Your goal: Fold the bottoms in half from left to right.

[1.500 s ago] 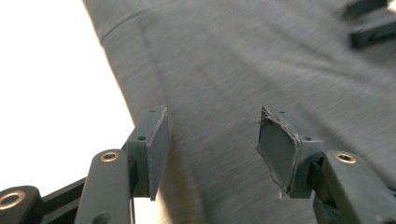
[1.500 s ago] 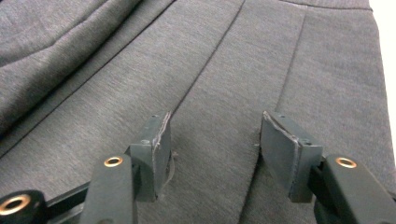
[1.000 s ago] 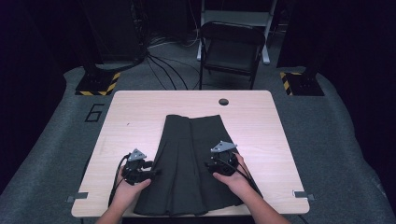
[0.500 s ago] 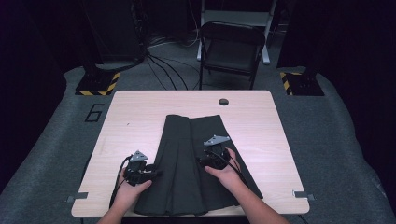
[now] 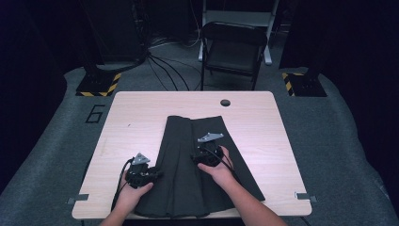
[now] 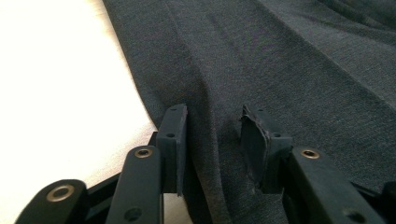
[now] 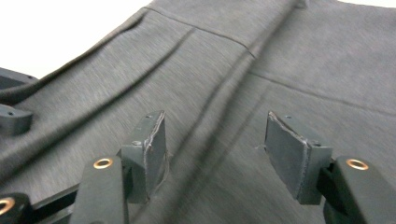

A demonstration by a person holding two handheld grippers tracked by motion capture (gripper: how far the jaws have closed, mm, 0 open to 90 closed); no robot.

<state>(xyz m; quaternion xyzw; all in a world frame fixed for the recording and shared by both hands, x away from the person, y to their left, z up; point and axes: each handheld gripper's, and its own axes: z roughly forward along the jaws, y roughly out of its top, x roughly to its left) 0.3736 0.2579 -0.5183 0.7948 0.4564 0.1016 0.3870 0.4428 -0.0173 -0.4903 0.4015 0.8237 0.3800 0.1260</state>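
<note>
Two tongs at a dark skirt [image 5: 188, 165] lying lengthwise, waist up-frame, on the desk [image 5: 141, 117]: left tongs [image 5: 155, 174], just closing partway, straddle its lower-left edge fold without pinching; right tongs [image 5: 196, 157], agape, hover mid-cloth, farther from any edge.

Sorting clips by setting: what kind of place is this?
Probably a lab or studio recording bay, not a home: a bare wooden table on grey carpet, dark curtained surroundings, hazard-striped stand bases, and a lone folding chair. A dark garment lies on the table.
</note>
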